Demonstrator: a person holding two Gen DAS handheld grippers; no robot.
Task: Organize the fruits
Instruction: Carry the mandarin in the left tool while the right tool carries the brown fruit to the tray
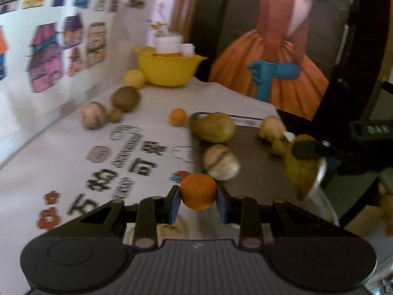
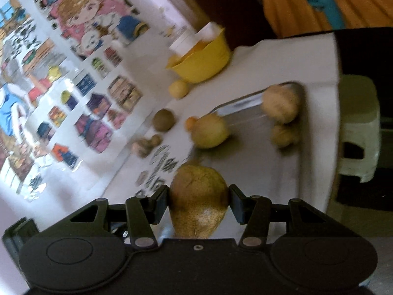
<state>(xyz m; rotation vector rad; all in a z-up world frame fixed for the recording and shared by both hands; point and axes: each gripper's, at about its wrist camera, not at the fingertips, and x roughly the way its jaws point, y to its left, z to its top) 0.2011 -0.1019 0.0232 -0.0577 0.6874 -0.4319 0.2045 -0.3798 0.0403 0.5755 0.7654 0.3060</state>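
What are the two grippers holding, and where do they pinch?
The left gripper pinches a small orange by its sides. The right gripper pinches a brownish-yellow pear across its wide middle.

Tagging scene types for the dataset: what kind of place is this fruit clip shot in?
Probably a home room, perhaps a child's play corner. A cartoon poster covers the wall, a printed white cloth covers the table holding loose fruit and a yellow bowl, and a plastic stool stands beside it.
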